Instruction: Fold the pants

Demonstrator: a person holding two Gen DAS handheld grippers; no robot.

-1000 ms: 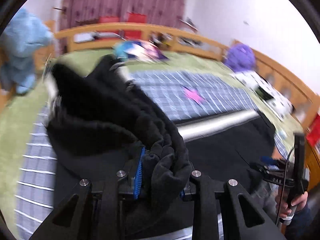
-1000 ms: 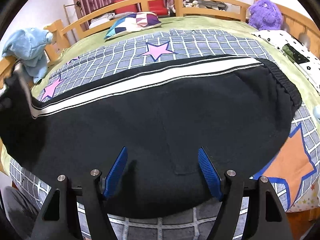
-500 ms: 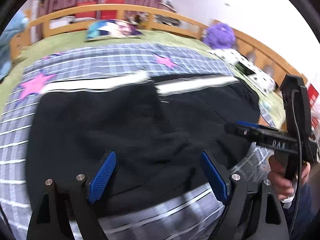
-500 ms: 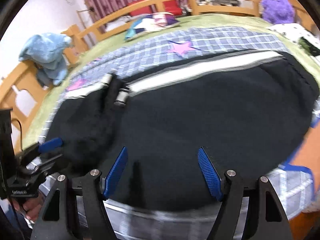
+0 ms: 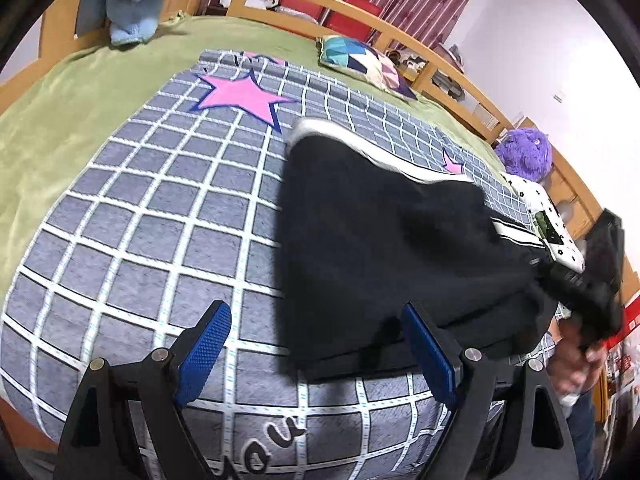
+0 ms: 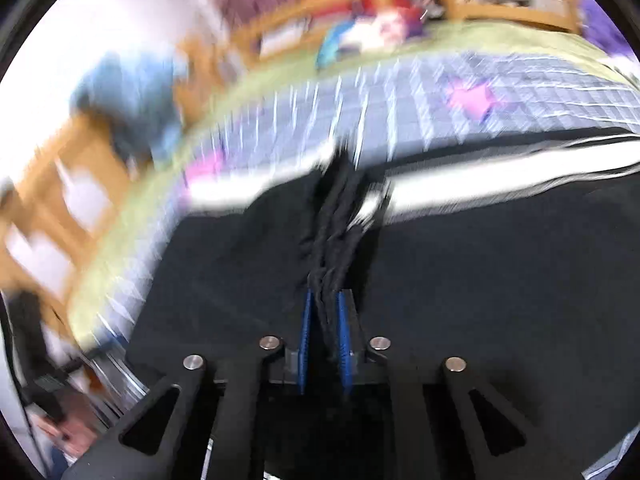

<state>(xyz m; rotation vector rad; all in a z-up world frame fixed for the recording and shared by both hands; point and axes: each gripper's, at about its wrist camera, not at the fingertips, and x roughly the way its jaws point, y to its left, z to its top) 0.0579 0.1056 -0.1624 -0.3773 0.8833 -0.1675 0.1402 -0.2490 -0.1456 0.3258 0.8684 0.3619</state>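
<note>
Pants, black with a white stripe, lie folded; right tool pinches them, left tool gapes empty.

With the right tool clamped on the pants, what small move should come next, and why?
Probably carry the right tool, shut on a bunch of the black pants, a little further across to finish the fold, then let go. The left tool is open with nothing between its fingers, and the pants already lie partly doubled on the checked blanket.

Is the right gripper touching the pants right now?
Touching. The right wrist view shows the right gripper with its blue pads closed on a bunched fold of the black pants.
</note>
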